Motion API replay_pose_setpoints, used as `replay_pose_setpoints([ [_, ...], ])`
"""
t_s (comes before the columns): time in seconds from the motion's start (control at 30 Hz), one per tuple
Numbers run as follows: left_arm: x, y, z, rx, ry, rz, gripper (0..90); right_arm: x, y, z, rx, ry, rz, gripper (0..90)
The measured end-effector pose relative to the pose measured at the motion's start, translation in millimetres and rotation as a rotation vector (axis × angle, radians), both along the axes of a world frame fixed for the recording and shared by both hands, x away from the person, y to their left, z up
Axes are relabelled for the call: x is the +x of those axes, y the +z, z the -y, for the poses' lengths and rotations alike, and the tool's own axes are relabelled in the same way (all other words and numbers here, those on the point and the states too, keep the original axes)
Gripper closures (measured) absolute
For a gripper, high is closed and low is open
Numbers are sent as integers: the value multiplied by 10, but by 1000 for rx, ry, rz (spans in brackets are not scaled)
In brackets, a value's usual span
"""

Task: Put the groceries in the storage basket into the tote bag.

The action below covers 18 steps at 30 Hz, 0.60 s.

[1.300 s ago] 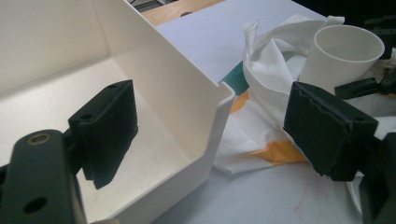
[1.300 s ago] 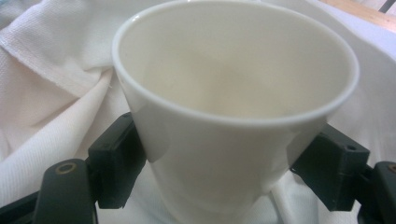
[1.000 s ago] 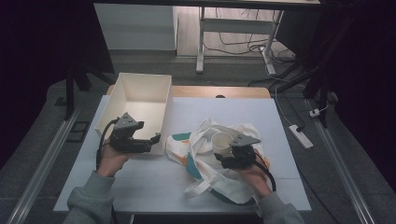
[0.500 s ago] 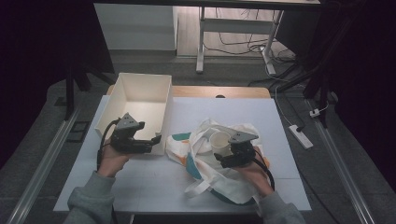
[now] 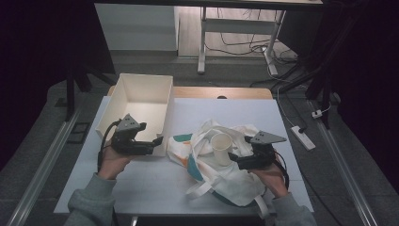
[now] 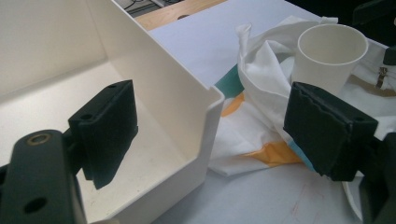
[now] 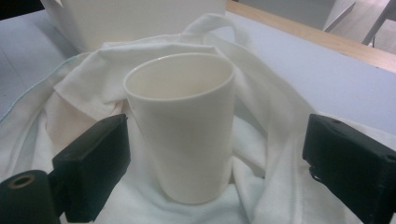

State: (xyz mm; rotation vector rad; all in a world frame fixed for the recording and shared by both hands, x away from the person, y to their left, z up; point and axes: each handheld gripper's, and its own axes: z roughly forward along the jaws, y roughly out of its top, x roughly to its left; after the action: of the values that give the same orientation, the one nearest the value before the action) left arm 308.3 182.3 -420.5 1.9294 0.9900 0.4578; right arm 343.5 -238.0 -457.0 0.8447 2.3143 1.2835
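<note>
A white paper cup (image 5: 220,147) (image 7: 182,126) stands upright on a crumpled white tote bag (image 5: 230,183) (image 7: 271,107) with teal and orange patches. My right gripper (image 5: 234,162) (image 7: 219,168) is open just right of the cup. Its jaws have just been opening; the cup sits between them, with the right pad clearly apart from it. My left gripper (image 5: 159,141) (image 6: 215,135) is open and straddles the near right corner wall of a white box (image 5: 141,84) (image 6: 177,84), one jaw inside and one outside over the bag (image 6: 261,60). The left gripper view has the cup (image 6: 329,56) farther off.
The white table (image 5: 150,183) has a wooden strip (image 5: 221,92) along its back edge. The box is empty inside. A power strip (image 5: 303,136) and cables lie on the floor to the right, and a desk frame (image 5: 202,42) stands beyond the table.
My right gripper has let go of the cup and drawn back a little to the right and up. The cup stays upright on the bag. The left hand has not moved.
</note>
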Motion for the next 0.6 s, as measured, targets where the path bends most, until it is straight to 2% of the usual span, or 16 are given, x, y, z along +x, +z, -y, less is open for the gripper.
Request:
replay_pose_setpoints([
  [0.27,-8,7,11,-4,-11,-6,177,-12,74,114,18,-2,19,165],
  [0.6,-4,2,26,-2,-19,-10,177,-22,131,226,-8,-20,37,217],
])
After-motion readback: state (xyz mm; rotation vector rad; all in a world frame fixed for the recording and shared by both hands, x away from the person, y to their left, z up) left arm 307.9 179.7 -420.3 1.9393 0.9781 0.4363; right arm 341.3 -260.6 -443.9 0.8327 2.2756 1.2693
